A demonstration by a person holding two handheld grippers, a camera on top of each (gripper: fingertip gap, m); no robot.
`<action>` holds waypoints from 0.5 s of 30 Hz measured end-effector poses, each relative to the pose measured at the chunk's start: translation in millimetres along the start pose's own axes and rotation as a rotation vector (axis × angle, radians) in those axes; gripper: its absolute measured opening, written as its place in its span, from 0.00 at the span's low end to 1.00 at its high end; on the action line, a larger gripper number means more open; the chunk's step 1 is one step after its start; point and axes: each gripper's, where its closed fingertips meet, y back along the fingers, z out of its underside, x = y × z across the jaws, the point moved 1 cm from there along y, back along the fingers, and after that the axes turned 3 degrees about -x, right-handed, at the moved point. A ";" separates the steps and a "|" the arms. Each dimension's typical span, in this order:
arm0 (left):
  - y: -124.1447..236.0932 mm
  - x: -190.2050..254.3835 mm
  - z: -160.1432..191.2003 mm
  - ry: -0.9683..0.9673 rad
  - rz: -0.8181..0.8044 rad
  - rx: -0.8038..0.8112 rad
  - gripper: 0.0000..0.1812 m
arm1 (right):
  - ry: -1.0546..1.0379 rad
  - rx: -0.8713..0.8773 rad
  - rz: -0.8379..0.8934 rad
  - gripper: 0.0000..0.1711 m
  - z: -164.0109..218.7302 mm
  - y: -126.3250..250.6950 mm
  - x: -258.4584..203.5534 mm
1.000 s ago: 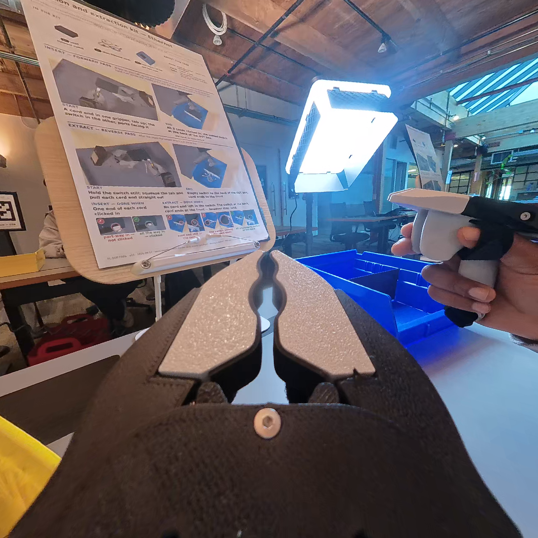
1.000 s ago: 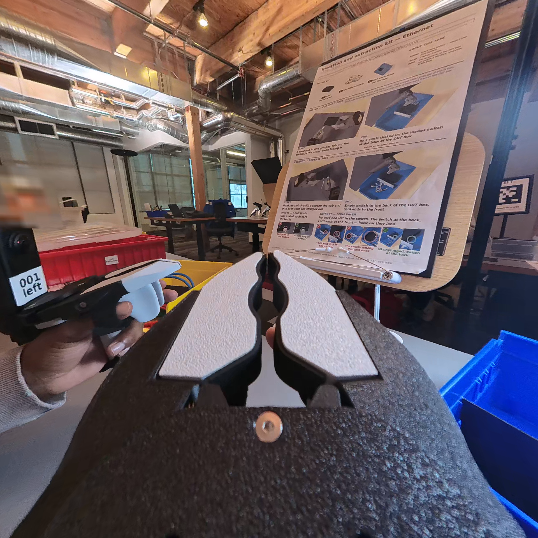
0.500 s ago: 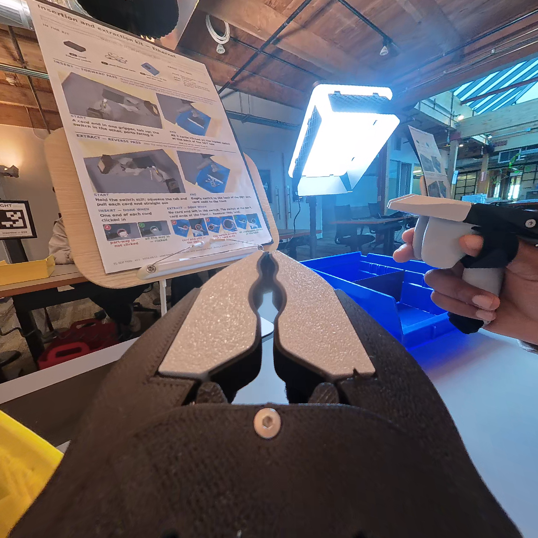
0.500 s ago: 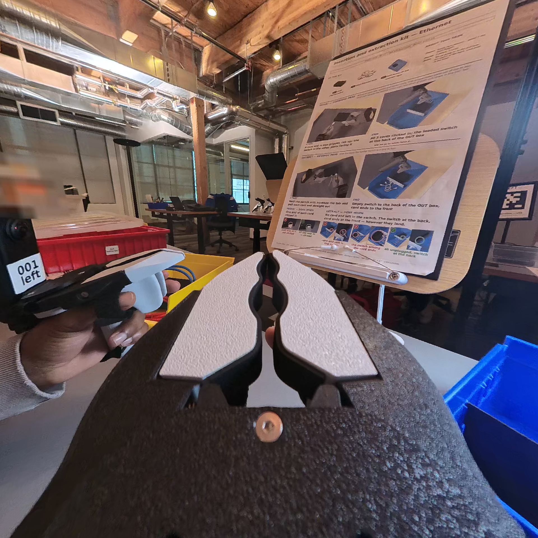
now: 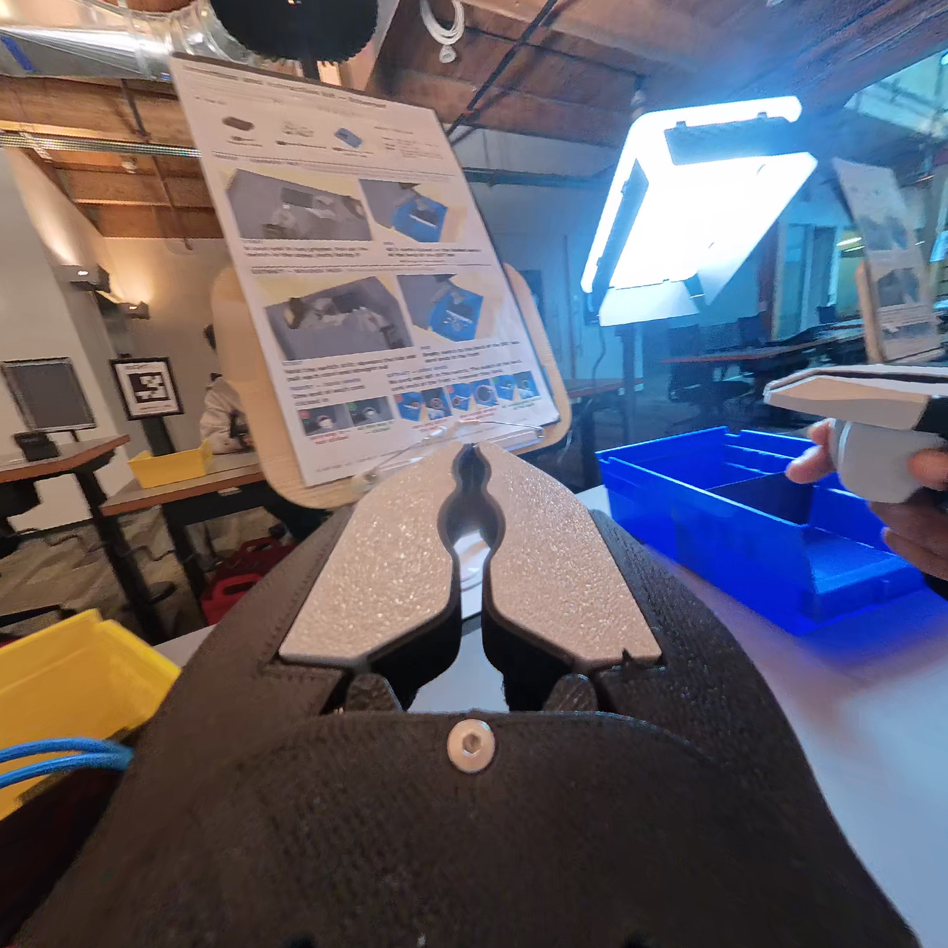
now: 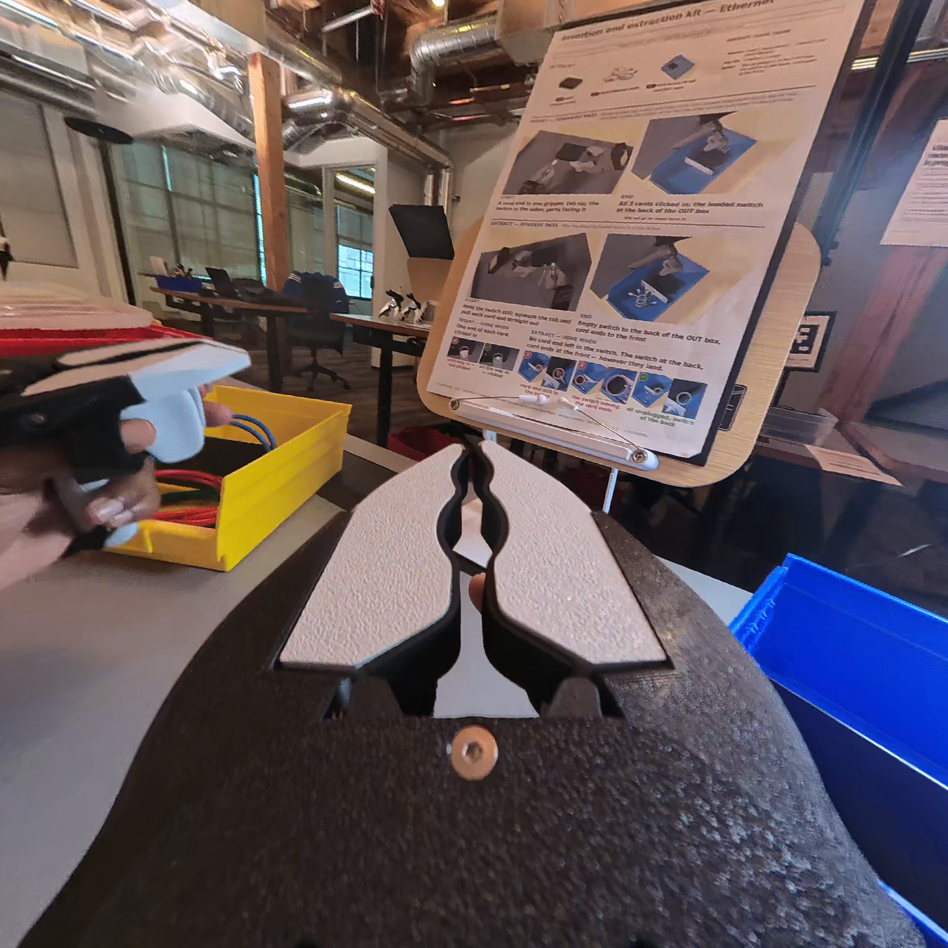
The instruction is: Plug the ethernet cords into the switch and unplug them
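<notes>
1. Left wrist view: the left gripper (image 5: 469, 454) hovers above the pale table (image 5: 846, 718), its fingers closed tip to tip on nothing.
2. A yellow bin (image 5: 77, 687) sits at the table's left edge, a loop of blue cord (image 5: 61, 762) showing at its near side.
3. A blue bin (image 5: 728, 518) with dividers stands at the far right of the table; the right gripper (image 5: 851, 397), in a hand (image 5: 918, 518), is poised over it.
4. An instruction sheet (image 5: 359, 277) on a wooden stand rises at the far edge.
5. Right wrist view: the right gripper (image 6: 472, 449) is likewise closed and empty.
6. At the left edge, the left gripper (image 6: 154, 369) hangs over the yellow bin (image 6: 277, 487), which holds red cords (image 6: 190, 500) and blue cords (image 6: 254, 431).
7. The sheet (image 6: 631, 246) stands at the far edge, and the blue bin (image 6: 846, 641) lies at the right edge.
8. The switch cannot be made out in either view.
</notes>
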 end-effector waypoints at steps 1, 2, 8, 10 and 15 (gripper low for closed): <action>1.7 -8.1 -2.4 -0.010 -0.024 -0.007 0.00 | 0.000 -0.010 0.008 0.01 2.0 -0.7 1.5; 3.8 -16.4 -4.9 -0.017 -0.045 -0.015 0.00 | -0.005 -0.015 0.008 0.01 3.9 -1.4 2.1; 22.5 -82.4 -19.6 -0.085 -0.226 -0.113 0.00 | -0.004 -0.045 0.017 0.05 7.6 -2.8 4.8; 33.4 -112.7 -26.5 -0.111 -0.297 -0.160 0.00 | 0.012 -0.068 0.001 0.09 6.1 -3.4 3.0; 43.3 -172.8 -22.8 -0.094 -0.323 -0.333 0.17 | 0.055 -0.164 -0.065 0.14 19.3 4.4 -6.5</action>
